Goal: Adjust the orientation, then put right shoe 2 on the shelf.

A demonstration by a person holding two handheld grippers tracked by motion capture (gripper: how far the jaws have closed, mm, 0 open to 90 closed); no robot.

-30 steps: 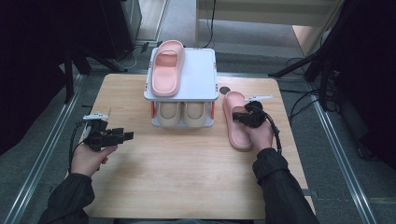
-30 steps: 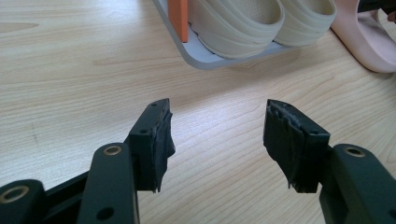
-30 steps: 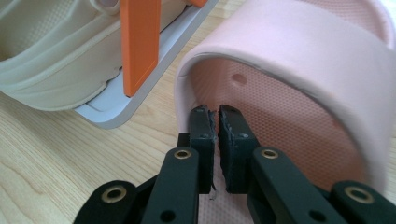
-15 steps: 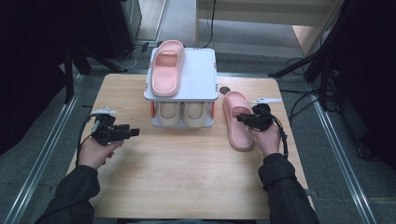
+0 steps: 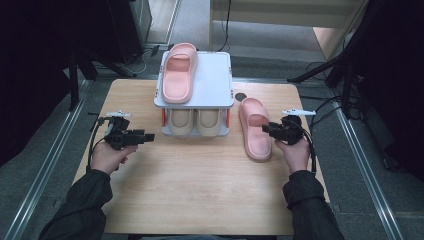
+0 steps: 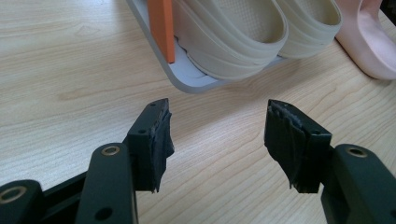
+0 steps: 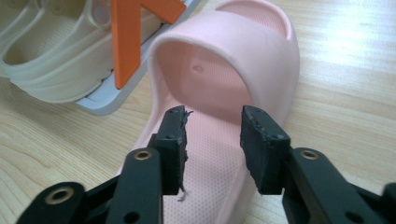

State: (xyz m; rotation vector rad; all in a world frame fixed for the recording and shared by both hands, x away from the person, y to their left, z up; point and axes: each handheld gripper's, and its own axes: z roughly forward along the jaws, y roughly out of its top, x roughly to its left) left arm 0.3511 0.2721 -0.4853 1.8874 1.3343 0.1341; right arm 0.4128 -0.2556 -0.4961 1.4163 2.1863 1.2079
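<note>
**Pink slipper on the counter, right tongs parted over it**

The pink slipper (image 5: 255,130) lies flat on the wooden counter (image 5: 200,185), just right of the two-tier rack (image 5: 215,80), toe end toward the person.

The right hand (image 5: 295,152) rests low at the slipper's right edge, forearm coming in from the bottom, its right tongs (image 5: 266,129) pointing leftward across the footbed. In the right gripper view the right tongs (image 7: 212,142) have just been opening; the pads stand apart above the insole with nothing pressed between them.

The left hand (image 5: 107,156) sits at the counter's left side, wrist level, its left tongs (image 5: 150,136) aimed at the rack's lower shelf. In the left gripper view the left tongs (image 6: 217,140) are spread wide over bare wood, empty.

Farther back, two beige slippers (image 5: 195,122) fill the rack's lower tier, their far ends hidden under the top shelf. A second pink slipper (image 5: 178,72) lies on that white top, its far tip reaching past the edge. An orange post (image 7: 125,42) of the rack is cut off at the frame top.
</note>
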